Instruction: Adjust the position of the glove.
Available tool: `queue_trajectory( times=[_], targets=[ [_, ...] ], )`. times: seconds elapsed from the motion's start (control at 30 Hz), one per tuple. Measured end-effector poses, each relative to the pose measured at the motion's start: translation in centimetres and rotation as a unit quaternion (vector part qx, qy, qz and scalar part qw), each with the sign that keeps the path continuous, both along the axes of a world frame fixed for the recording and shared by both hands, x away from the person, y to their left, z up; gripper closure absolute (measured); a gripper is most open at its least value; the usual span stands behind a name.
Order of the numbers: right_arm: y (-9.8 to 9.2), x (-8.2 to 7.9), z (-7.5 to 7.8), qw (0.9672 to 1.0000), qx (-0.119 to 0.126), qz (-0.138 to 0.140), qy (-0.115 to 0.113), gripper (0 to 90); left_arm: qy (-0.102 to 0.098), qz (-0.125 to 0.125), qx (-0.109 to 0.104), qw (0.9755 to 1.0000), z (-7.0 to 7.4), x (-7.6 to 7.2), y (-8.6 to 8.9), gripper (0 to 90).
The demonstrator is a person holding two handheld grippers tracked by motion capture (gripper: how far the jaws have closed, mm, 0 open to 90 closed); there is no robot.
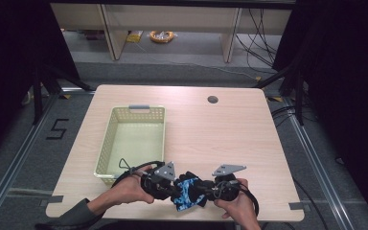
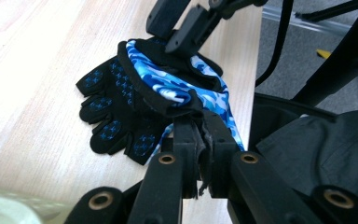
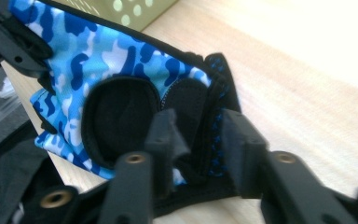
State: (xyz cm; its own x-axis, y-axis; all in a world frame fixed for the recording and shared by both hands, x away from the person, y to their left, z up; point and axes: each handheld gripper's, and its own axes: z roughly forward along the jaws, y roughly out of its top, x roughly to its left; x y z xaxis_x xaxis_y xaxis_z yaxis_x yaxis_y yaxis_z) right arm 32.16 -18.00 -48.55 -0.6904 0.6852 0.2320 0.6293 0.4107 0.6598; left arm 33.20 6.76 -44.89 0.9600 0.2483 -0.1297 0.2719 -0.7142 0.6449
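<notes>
A fingerless glove point(image 1: 188, 190), blue camouflage on the back and black with blue dots on the palm, lies at the table's front edge between both grippers. My left gripper point(image 2: 199, 126) is shut on a black fold at the glove's point(image 2: 121, 107) cuff edge. My right gripper point(image 3: 198, 135) is open, its jaws standing apart around the glove's point(image 3: 112, 65) black edge with a gap on the right side. In the high view the left gripper point(image 1: 176, 188) and the right gripper point(image 1: 202, 188) face each other across the glove.
A pale green perforated basket point(image 1: 106, 143) stands on the table's left half, just behind my left hand. The wooden table point(image 1: 220, 139) has a round cable hole point(image 1: 212, 99) near its far edge. Dark clothing shows past the front edge.
</notes>
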Motion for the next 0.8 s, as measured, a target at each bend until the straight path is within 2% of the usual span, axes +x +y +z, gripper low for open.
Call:
queue_trajectory(
  times=[0.03, 0.07, 0.13, 0.17, 0.2, 0.27, 0.37, 0.43, 0.47, 0.5, 0.53, 0.57, 0.6, 0.67, 0.7, 0.77, 0.8],
  targets=[
    [0.3, 0.1, -0.3, 1.0000, 0.008, -0.002, -0.002, 62.9, -0.001, -0.001, -0.001, 1.0000, 0.0, 0.0, 0.0, 85.0],
    [0.5, 0.2, -0.4, 1.0000, 0.006, 0.003, 0.006, 62.2, -0.003, -0.003, 0.000, 1.0000, -0.1, 0.0, 0.0, 85.1],
    [0.6, 0.4, -0.5, 0.9994, 0.016, 0.013, 0.027, 59.9, -0.004, -0.004, 0.000, 1.0000, -0.1, 0.0, 0.0, 85.2],
    [0.6, 0.8, -0.9, 0.9980, 0.035, 0.009, 0.052, 61.2, -0.005, -0.003, 0.000, 1.0000, -0.2, 0.0, 0.0, 85.3],
    [0.6, 0.8, -0.9, 0.9980, 0.035, 0.009, 0.052, 61.2, -0.006, -0.002, 0.000, 1.0000, -0.2, 0.0, 0.0, 85.3],
    [0.4, 1.0, -1.1, 0.9974, 0.042, 0.011, 0.058, 68.6, -0.007, -0.001, -0.001, 1.0000, -0.2, 0.0, 0.1, 85.2],
    [0.1, 1.1, -1.1, 0.9956, 0.068, 0.022, 0.060, 84.3, -0.008, -0.001, 0.003, 1.0000, -0.3, -0.1, 0.0, 85.4],
    [0.1, 0.9, -0.9, 0.9955, 0.073, 0.024, 0.055, 85.6, -0.007, 0.006, -0.003, 1.0000, -0.2, -0.2, 0.0, 85.4],
    [0.1, 0.8, -0.8, 0.9948, 0.082, 0.019, 0.056, 85.6, -0.007, 0.002, 0.001, 1.0000, -0.1, -0.1, 0.1, 85.4],
    [0.0, 0.5, -0.4, 0.9937, 0.087, 0.011, 0.070, 85.5, -0.014, 0.005, 0.000, 0.9999, 0.3, 0.1, 0.2, 85.5],
    [-0.4, 0.4, -0.3, 0.9925, 0.107, 0.012, 0.058, 85.2, -0.015, 0.008, -0.004, 0.9999, 0.6, 0.2, 0.4, 85.5],
    [-0.7, 0.0, -0.1, 0.9900, 0.127, 0.004, 0.062, 84.7, -0.017, 0.014, -0.011, 0.9997, 0.9, 0.3, 0.4, 85.5],
    [-0.9, -0.3, 0.0, 0.9894, 0.133, -0.001, 0.057, 84.3, -0.021, 0.020, -0.016, 0.9995, 1.4, 0.6, 0.6, 85.5],
    [-1.6, -1.0, 0.2, 0.9879, 0.145, -0.013, 0.056, 83.8, -0.035, 0.026, -0.007, 0.9990, 2.2, 1.3, 0.6, 85.6],
    [-1.9, -1.5, 0.2, 0.9860, 0.156, -0.023, 0.055, 84.0, -0.033, 0.033, -0.002, 0.9989, 2.4, 1.5, 0.4, 85.7],
    [-2.0, -2.1, 0.2, 0.9854, 0.158, -0.030, 0.056, 84.4, -0.038, 0.036, 0.008, 0.9986, 2.5, 2.1, -0.1, 85.8],
    [-1.7, -2.6, 0.2, 0.9808, 0.174, -0.041, 0.078, 84.7, -0.040, 0.038, 0.010, 0.9984, 2.4, 2.5, -0.5, 85.8]
  ],
)
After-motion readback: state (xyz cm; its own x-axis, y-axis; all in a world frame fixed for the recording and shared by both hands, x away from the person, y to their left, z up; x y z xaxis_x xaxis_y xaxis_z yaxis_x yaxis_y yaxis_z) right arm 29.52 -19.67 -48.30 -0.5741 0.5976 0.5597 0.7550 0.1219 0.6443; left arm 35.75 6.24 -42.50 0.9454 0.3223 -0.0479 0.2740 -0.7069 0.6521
